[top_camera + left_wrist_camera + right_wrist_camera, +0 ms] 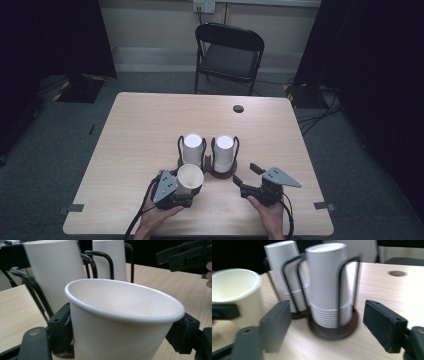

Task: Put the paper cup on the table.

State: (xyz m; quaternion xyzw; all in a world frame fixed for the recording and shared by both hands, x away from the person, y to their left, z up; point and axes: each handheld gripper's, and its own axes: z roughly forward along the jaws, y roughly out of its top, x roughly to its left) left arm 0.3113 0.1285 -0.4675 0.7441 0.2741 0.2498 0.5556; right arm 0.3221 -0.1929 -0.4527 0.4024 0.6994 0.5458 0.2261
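While the left gripper (192, 194) clamps the upright paper cup (190, 178) before the two cup stacks (223, 152), thin, crushable walls favour light pressure below the rim; the right gripper (246, 179) stands apart, empty.

Cup (190, 177) before left stack (192, 148), seemingly just apart.

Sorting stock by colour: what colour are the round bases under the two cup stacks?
Dark brown round bases, wood-like; clearest in the right gripper view.
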